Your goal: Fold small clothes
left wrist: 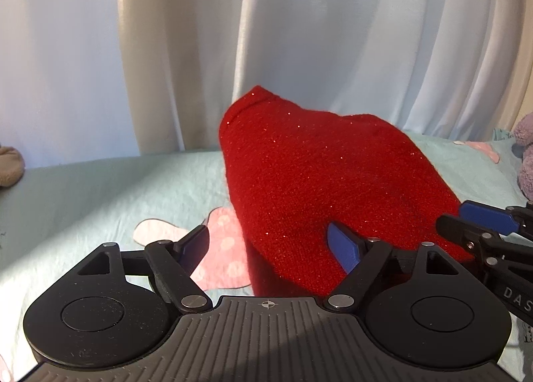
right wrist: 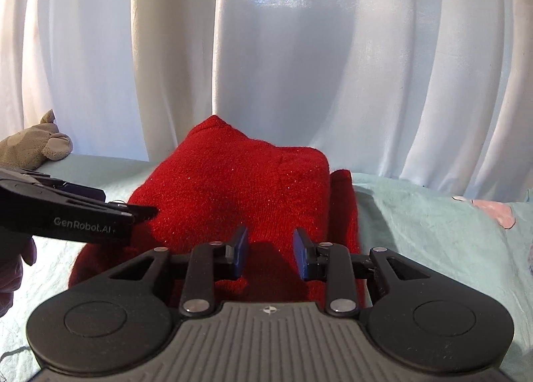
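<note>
A red glittery knit garment point(left wrist: 316, 182) lies folded in a raised heap on the teal bed sheet point(left wrist: 100, 188). My left gripper point(left wrist: 268, 242) is open wide. Its right pad rests over the garment's near edge and its left pad hangs over the sheet. In the right wrist view the same garment point(right wrist: 233, 188) fills the middle. My right gripper point(right wrist: 270, 250) hovers low over its near part, with the pads a small gap apart and nothing pinched between them. The left gripper point(right wrist: 126, 203) reaches in at the garment's left edge, and the right gripper point(left wrist: 456, 218) shows at its right edge.
A white curtain point(right wrist: 266, 48) hangs right behind the bed. A grey plush toy point(right wrist: 33, 145) lies at the far left and a purple plush toy point(left wrist: 526, 155) at the far right. The sheet has pink printed shapes point(left wrist: 220, 248). A gloved hand point(right wrist: 10, 265) holds the left gripper.
</note>
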